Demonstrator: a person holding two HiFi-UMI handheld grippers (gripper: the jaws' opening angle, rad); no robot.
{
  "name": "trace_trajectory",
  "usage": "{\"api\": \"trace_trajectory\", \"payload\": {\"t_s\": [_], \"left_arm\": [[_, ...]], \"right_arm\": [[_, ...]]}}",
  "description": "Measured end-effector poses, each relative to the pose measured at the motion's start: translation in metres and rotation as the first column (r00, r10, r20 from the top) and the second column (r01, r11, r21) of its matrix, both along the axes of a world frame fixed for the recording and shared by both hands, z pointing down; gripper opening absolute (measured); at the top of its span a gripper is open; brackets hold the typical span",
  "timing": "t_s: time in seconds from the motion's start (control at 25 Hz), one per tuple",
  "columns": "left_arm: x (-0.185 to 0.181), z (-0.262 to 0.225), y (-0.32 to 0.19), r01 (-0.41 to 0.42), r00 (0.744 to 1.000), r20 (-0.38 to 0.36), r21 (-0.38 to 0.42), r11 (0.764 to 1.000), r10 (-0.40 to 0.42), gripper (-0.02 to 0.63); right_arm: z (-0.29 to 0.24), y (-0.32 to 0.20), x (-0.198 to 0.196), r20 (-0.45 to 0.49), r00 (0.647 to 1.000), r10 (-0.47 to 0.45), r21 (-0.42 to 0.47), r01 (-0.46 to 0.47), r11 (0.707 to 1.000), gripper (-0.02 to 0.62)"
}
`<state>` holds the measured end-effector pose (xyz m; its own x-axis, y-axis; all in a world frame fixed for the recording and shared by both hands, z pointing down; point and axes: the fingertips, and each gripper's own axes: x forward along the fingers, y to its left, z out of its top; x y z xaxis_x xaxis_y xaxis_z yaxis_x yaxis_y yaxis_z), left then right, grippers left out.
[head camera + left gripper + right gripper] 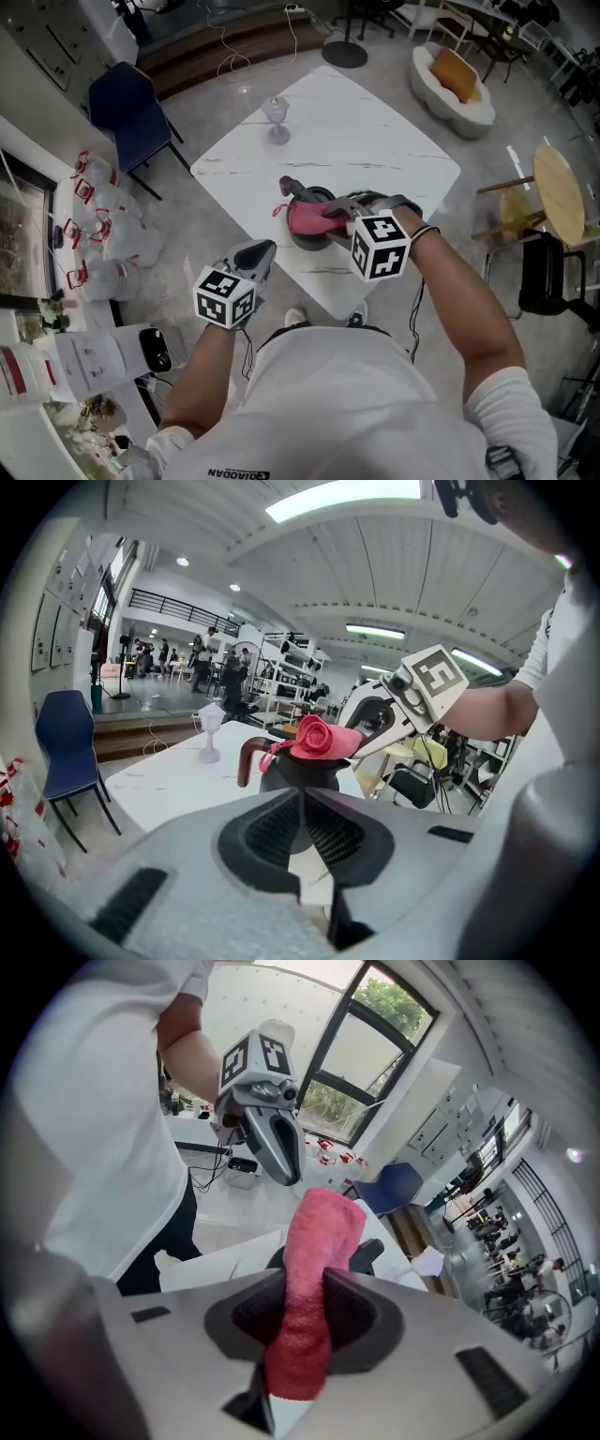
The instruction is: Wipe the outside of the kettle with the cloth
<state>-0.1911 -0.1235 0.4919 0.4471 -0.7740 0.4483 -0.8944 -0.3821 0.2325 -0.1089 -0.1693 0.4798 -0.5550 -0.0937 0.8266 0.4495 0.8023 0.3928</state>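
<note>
Kettle (298,775) stands on the table (375,141), with the table edge just beside it. My right gripper (328,211) is clamped on the cloth (314,1241) atop the kettle. My left gripper (261,251), closed and empty, waits near the kettle; unbraced, the kettle could slide or tip under wiping pressure

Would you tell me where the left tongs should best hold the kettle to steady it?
Probably the curved brown handle, approached from the left in the left gripper view: it arches clear of the kettle body, while the cloth and right tongs occupy the top.
</note>
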Motion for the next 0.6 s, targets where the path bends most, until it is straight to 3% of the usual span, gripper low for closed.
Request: {"api": "trace_trajectory", "payload": {"t_s": [0.24,0.4,0.52,0.6], "left_arm": [[-0.010,-0.003,-0.010,-0.038,0.997,0.063,0.017,0.999,0.037,0.023],[-0.029,-0.009,-0.034,-0.041,0.991,0.125,0.032,0.999,0.037,0.025],[-0.039,-0.010,-0.056,-0.060,0.982,0.179,0.031,0.998,0.053,0.034],[-0.043,-0.008,-0.070,-0.071,0.976,0.206,0.030,0.997,0.064,0.039]], "right_arm": [[-0.002,0.013,0.019,0.001,0.999,0.051,-0.123,-0.050,0.991,0.107],[0.000,0.027,0.040,0.033,0.990,0.139,-0.241,-0.127,0.962,0.107],[-0.002,0.031,0.050,0.125,0.951,0.284,-0.347,-0.226,0.910,0.107],[-0.005,0.028,0.058,0.205,0.878,0.433,-0.460,-0.304,0.834,0.107]]}}
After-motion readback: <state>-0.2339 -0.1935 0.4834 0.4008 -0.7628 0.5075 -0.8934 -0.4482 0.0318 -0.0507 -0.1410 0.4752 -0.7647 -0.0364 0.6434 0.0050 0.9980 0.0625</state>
